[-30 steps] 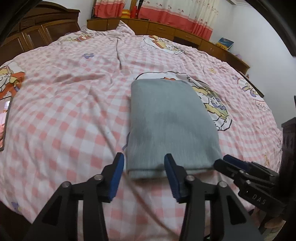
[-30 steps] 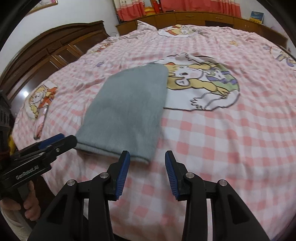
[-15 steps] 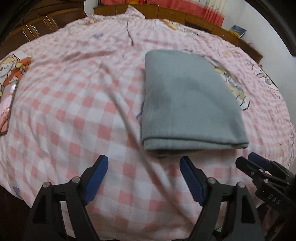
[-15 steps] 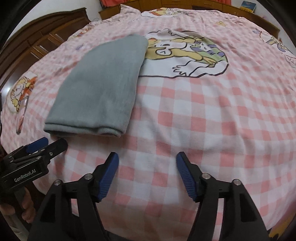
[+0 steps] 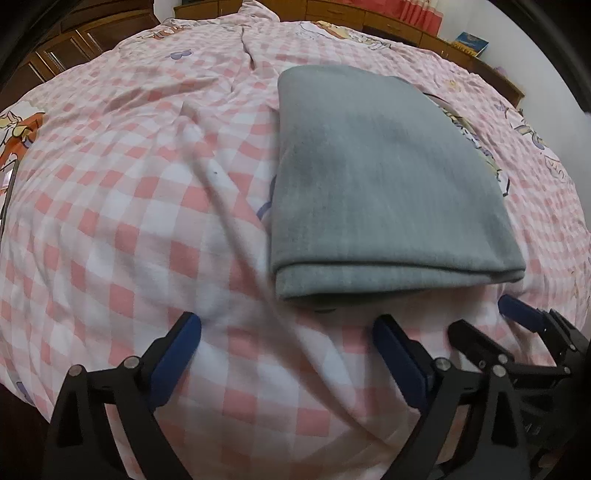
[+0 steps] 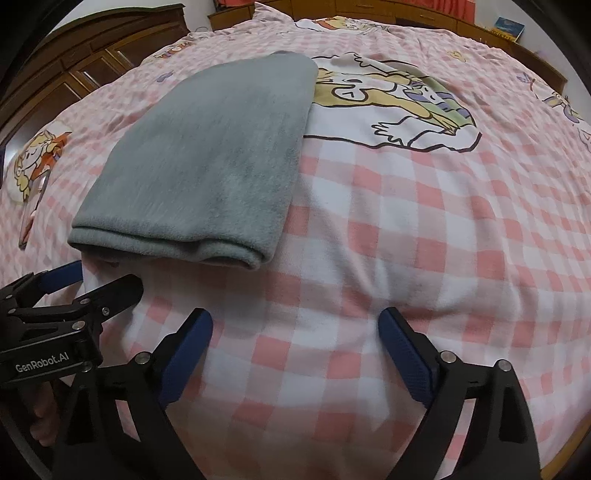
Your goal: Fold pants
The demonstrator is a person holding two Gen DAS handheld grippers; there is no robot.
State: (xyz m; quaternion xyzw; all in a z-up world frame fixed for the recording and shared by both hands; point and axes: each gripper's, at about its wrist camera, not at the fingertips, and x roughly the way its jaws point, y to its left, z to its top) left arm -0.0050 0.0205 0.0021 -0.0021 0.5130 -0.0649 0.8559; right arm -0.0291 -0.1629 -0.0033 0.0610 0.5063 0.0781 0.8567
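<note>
The grey pants (image 5: 380,184) lie folded into a flat rectangle on the pink checked bedspread (image 5: 129,206), their thick folded edge facing me. My left gripper (image 5: 286,341) hovers just short of that edge's left corner, jaws opening wide, nothing between them. In the right wrist view the pants (image 6: 210,162) sit up and to the left. My right gripper (image 6: 295,339) is over bare bedspread, right of the pants' near right corner, jaws opening wide and empty. Each gripper shows in the other's view: the right gripper (image 5: 491,325) and the left gripper (image 6: 94,282).
The bedspread (image 6: 406,221) has a cartoon print beside the pants. Dark wooden cabinets (image 6: 74,59) stand at the left, a low wooden unit (image 5: 388,22) with red curtains behind the bed. A phone-like object (image 5: 7,192) lies at the far left. A hand (image 6: 40,421) holds the left gripper.
Both grippers opened from half closed to wide and sank toward the bed, tilting further down. The pants now sit larger and nearer in both views.
</note>
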